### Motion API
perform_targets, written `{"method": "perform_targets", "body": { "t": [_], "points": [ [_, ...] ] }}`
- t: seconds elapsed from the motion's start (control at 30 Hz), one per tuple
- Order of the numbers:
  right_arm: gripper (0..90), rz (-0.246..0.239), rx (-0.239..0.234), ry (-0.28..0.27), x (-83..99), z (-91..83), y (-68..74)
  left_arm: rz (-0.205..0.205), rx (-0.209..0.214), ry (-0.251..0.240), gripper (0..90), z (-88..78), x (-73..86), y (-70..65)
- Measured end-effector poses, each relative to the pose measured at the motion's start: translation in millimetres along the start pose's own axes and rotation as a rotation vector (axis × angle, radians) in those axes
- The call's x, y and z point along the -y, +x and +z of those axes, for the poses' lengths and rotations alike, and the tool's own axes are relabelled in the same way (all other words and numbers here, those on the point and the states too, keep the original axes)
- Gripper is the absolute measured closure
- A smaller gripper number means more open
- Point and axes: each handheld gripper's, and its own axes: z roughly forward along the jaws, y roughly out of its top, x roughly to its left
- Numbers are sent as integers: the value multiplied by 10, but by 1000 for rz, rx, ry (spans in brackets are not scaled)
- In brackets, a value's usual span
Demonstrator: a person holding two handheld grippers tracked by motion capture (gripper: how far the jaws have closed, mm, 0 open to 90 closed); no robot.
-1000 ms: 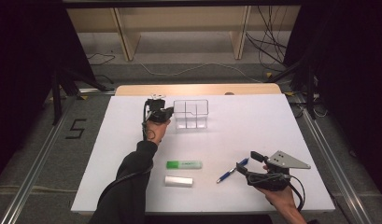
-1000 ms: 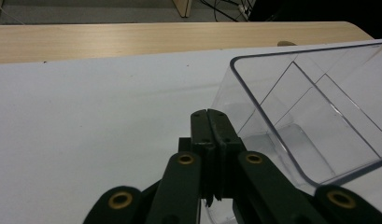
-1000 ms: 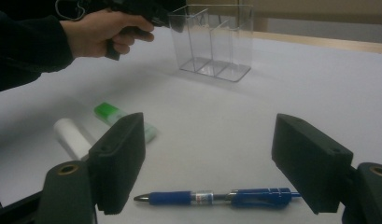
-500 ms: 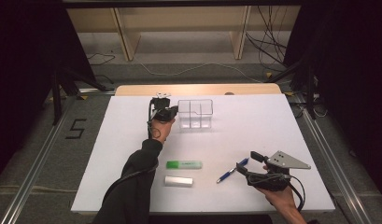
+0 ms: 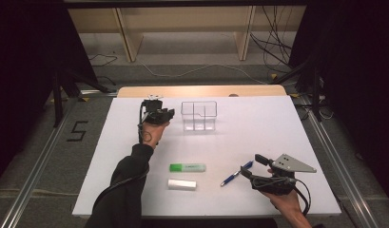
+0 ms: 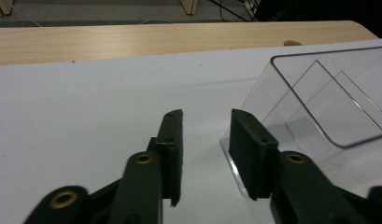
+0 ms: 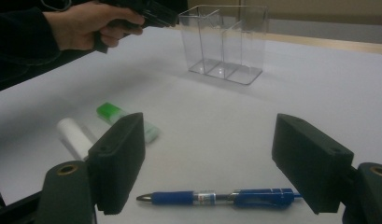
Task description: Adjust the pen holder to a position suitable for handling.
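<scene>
A clear plastic organizer (image 5: 199, 115) with several compartments stands upright at the back of the white table (image 5: 277, 123). My left gripper (image 5: 159, 114) is just left of it, open with nothing between the jaws. In the left gripper view its right fingertip (image 6: 247, 135) is close to the organizer's (image 6: 328, 107) near corner. My right gripper (image 5: 252, 166) is at the front right, wide open. A blue pen (image 5: 236, 173) lies flat on the table just ahead of its jaws. In the right gripper view the pen (image 7: 216, 197) lies crosswise low between the jaws.
A green highlighter (image 5: 187, 167) and a white tube (image 5: 182, 184) lie side by side at the front middle, left of the pen. A wooden strip (image 5: 201, 90) edges the table's far side. Cables lie on the floor beyond it.
The organizer slid slightly right, then my left gripper drew back left, leaving a gap between them. My right gripper and the pen have not moved.
</scene>
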Motion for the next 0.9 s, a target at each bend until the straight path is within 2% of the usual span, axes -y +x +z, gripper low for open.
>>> {"method": "perform_targets", "body": {
  "t": [0.03, 0.1, 0.17, 0.3, 0.37, 0.5, 0.6, 0.67, 0.9],
  "points": [
    [266, 0, 1, 3, 1, 3, 0, 5, 4, 4, 550, -44, 3, 17],
    [265, -4, 1, 2, 1, 4, 0, -1, 22, 10, 526, -126, 16, 39],
    [266, -2, 3, 1, 0, 3, 2, 15, 35, 21, 481, -199, 44, 46],
    [265, -2, 4, 2, 2, 2, 0, 4, 81, 25, 418, -335, 121, 54],
    [266, -1, 3, 3, 0, 3, 1, 22, 96, 31, 385, -406, 133, 54],
    [265, -6, 2, 5, 0, 2, 1, 30, 116, 13, 328, -564, 165, 4],
    [264, -4, -1, 11, 2, 5, -5, 63, 139, 18, 299, -673, 220, -31],
    [264, -7, -3, 11, 3, 2, -5, 62, 153, 16, 279, -735, 263, -67],
    [261, -12, -3, 19, 8, 7, -11, 99, 225, -16, 226, -979, 438, -193]
  ]
}}
